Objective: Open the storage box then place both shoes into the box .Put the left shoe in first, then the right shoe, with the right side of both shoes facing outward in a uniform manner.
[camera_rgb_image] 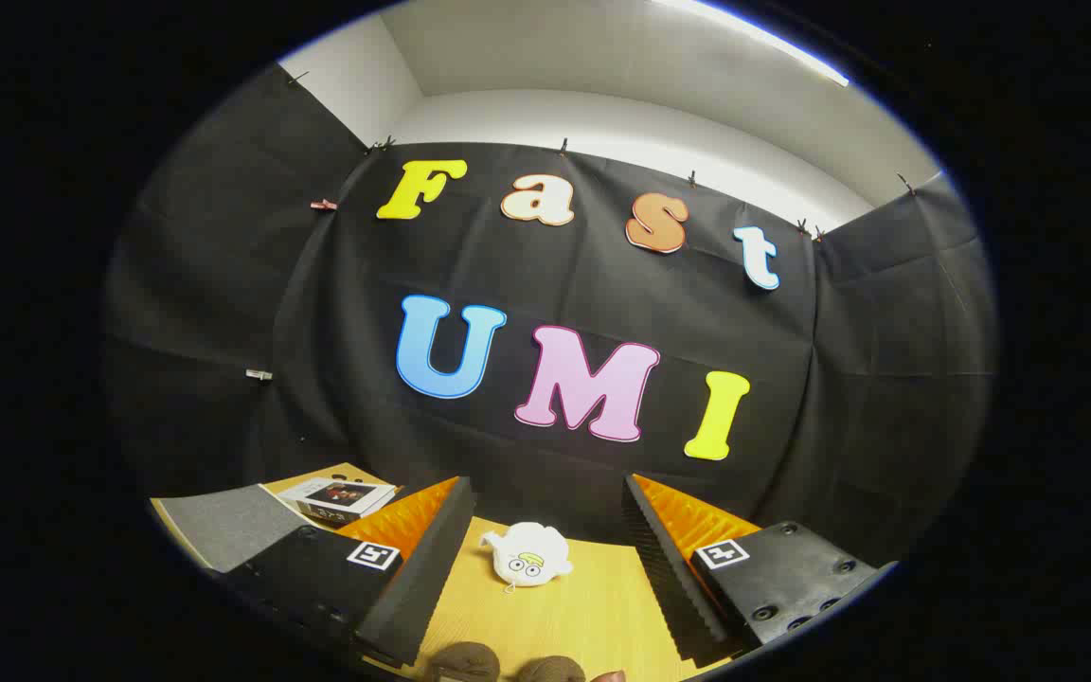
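The jaws stand wide apart, holding nothing; the gripper [545,568] hovers over the table [593,616]. A white plush toy [528,554] lies on the table between the fingers, just ahead. A book [337,497] and a grey mat [223,526] lie left of the toy. Two brown rounded shapes [508,665] nearer than the toy may be the shoes; I cannot tell. No step looks begun; next comes finding the box and its lid. Open table lies around the toy.
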Demonstrator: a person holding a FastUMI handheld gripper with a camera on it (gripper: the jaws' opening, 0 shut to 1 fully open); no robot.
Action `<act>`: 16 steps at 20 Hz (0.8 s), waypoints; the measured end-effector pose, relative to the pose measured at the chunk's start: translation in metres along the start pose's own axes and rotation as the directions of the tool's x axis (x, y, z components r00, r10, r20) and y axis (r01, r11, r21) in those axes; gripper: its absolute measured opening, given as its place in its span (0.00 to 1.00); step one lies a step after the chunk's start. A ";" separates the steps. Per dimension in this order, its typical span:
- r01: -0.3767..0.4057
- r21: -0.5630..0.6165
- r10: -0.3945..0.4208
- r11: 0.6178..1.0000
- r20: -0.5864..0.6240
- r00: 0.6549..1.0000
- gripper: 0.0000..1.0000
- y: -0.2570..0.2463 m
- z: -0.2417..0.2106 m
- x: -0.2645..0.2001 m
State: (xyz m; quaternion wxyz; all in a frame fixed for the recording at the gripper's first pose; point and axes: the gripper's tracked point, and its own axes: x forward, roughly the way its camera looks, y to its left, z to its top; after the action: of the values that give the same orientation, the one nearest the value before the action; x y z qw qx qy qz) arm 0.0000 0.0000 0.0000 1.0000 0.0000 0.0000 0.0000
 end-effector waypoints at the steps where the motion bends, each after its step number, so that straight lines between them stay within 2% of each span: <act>1: -0.005 -0.001 0.005 1.000 0.001 1.000 0.97 0.002 0.000 0.000; 16: -0.022 -0.022 0.022 1.000 -0.005 1.000 0.97 0.020 -0.002 0.008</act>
State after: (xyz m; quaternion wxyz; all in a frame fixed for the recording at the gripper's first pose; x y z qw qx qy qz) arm 0.0079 0.0197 -0.0019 0.9999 -0.0108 0.0024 0.0108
